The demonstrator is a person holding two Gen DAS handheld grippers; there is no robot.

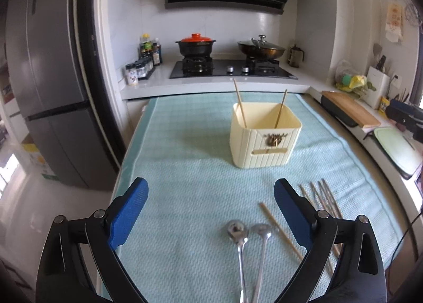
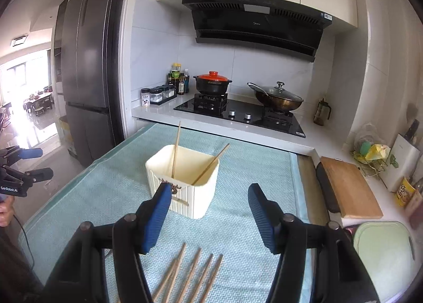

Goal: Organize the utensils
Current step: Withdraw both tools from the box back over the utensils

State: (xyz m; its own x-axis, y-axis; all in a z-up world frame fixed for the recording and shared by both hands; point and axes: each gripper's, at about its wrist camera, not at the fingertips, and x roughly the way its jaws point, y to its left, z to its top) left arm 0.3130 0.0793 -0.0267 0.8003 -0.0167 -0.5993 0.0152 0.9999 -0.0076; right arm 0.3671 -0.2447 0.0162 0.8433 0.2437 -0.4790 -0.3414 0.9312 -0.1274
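A cream ribbed utensil holder stands on a light blue-green mat. Two chopsticks lean inside it. In the left wrist view, two metal spoons lie side by side just ahead of my left gripper, which is open and empty. One loose chopstick lies right of the spoons, and several more chopsticks lie further right. My right gripper hovers open and empty above those chopsticks, short of the holder.
A counter behind the mat holds a gas hob, a black pot with a red lid, a lidded wok and seasoning bottles. A fridge stands left. A wooden board and a pale green board lie right.
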